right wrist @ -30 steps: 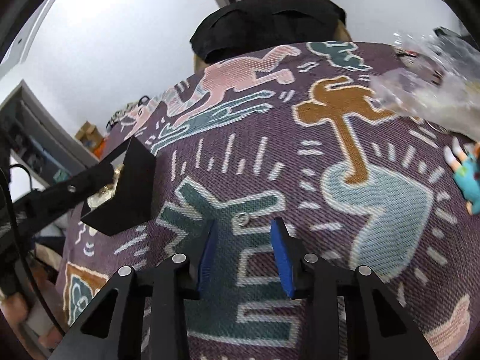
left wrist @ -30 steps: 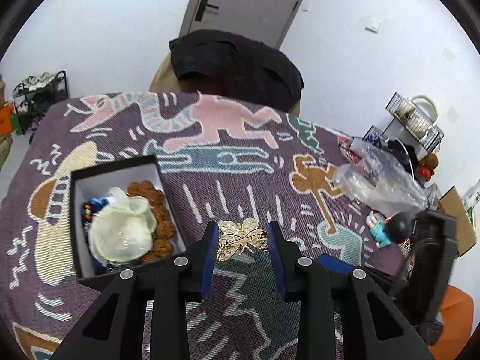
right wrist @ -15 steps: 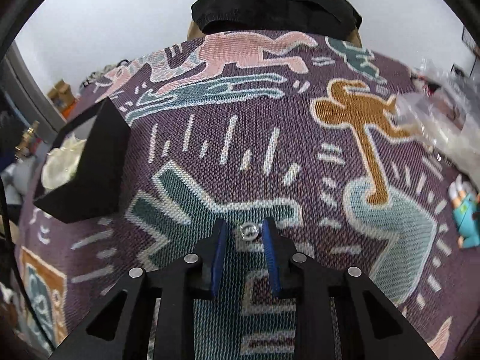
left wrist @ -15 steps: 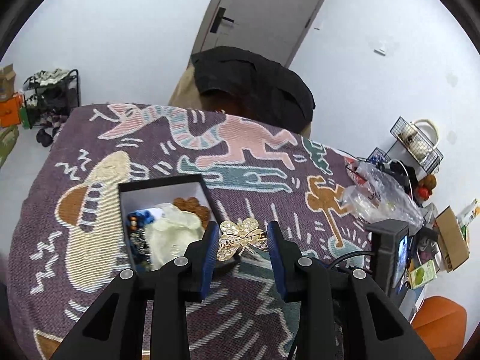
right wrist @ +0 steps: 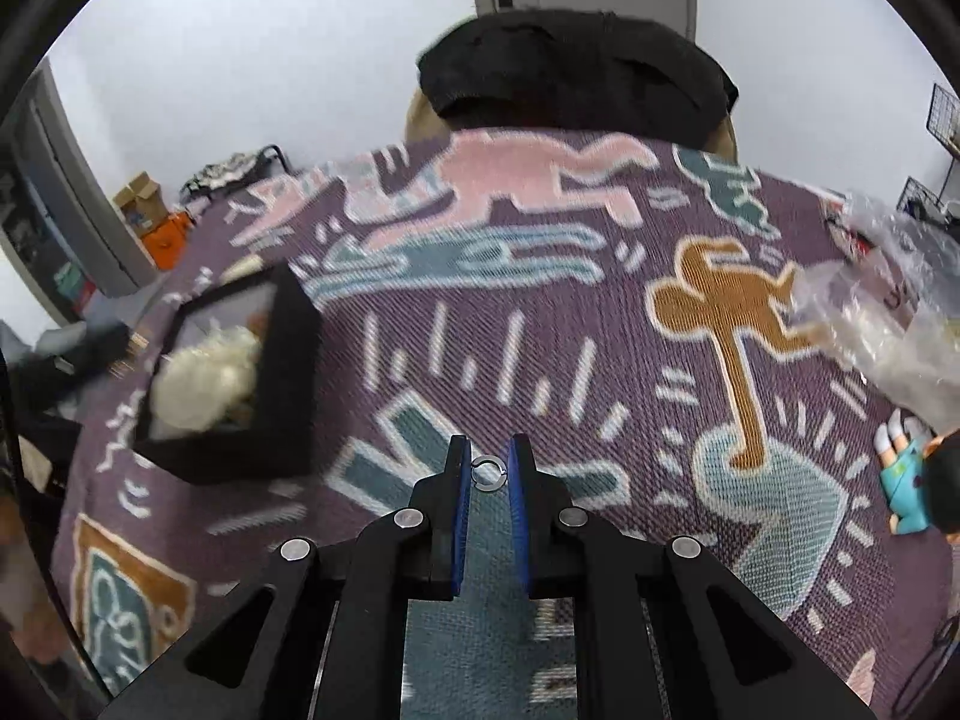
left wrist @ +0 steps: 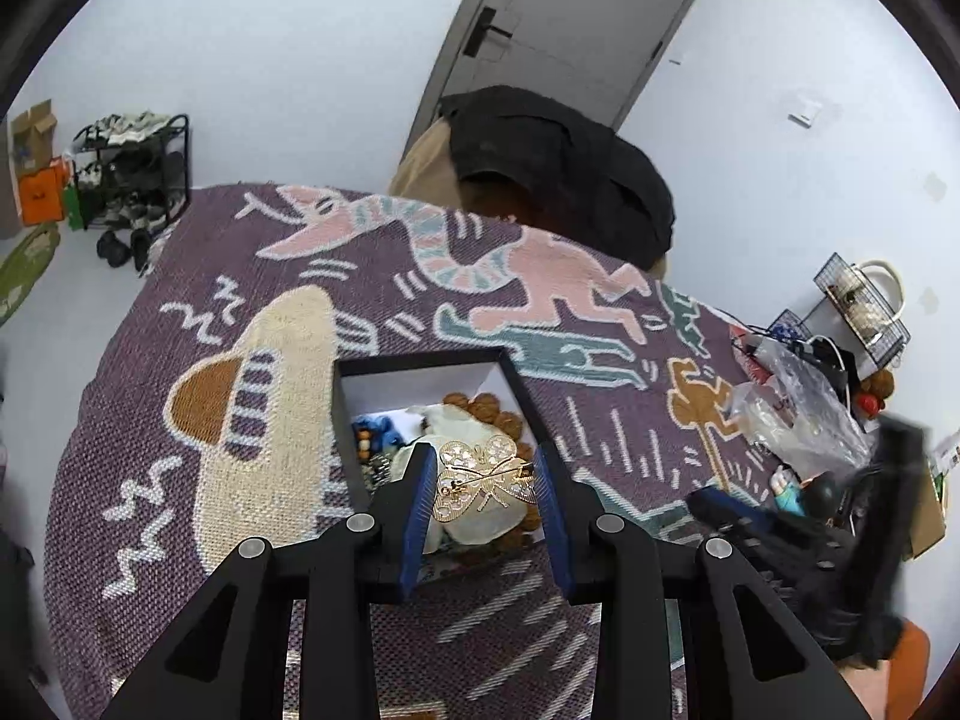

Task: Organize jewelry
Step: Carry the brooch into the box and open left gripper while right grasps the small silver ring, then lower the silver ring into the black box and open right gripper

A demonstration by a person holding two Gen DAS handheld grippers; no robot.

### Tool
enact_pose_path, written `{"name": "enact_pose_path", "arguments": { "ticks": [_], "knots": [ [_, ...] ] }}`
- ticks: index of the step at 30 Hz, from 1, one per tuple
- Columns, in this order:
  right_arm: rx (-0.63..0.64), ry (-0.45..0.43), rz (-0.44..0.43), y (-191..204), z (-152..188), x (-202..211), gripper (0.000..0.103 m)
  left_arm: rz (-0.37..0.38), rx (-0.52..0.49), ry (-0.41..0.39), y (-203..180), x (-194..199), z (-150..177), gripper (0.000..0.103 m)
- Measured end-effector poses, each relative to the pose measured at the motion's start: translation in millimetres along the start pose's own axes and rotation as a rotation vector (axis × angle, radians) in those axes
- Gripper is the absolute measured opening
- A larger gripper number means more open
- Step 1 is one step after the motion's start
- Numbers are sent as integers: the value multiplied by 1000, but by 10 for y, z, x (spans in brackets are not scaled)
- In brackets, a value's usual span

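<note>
Box [left wrist: 528, 402], black and open, directly below left tongs [left wrist: 485, 483]. Tongs part-open, clamped on gold butterfly brooch [left wrist: 483, 479], pin bar crosswise between pads, wings spread flat. Further right, right tongs [right wrist: 487, 473] closing around small split ring [right wrist: 487, 471], above woven bench cover [right wrist: 600, 360]; box off to left.

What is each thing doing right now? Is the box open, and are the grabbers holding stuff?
Black box: open, no lid, holding beads and a pale pouch.
Butterfly brooch: gripped, held over the box.
Left gripper: shut on the brooch.
Silver ring: between the right pads.
Right gripper: jaws closing on the ring.
Plastic bag: crumpled, lying on the blanket.
Door: closed.
</note>
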State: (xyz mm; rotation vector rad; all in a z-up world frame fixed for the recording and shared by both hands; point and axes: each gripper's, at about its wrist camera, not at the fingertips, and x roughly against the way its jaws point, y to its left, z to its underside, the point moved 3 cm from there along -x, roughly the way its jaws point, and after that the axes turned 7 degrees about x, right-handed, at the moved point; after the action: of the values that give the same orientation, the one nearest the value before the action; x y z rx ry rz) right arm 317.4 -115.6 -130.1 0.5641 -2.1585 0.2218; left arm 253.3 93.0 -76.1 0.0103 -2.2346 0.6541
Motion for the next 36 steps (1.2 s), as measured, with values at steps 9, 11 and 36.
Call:
{"name": "enact_pose_path", "arguments": {
  "ticks": [9, 11, 36],
  "knots": [
    [38, -83, -112, 412, -265, 312, 14, 28, 46, -33, 225, 199, 23, 81],
    [46, -90, -137, 513, -315, 328, 14, 30, 68, -45, 310, 275, 30, 81],
    [61, -111, -261, 1093, -477, 222, 57, 38, 144, -142, 767, 679, 210, 81]
  ]
}}
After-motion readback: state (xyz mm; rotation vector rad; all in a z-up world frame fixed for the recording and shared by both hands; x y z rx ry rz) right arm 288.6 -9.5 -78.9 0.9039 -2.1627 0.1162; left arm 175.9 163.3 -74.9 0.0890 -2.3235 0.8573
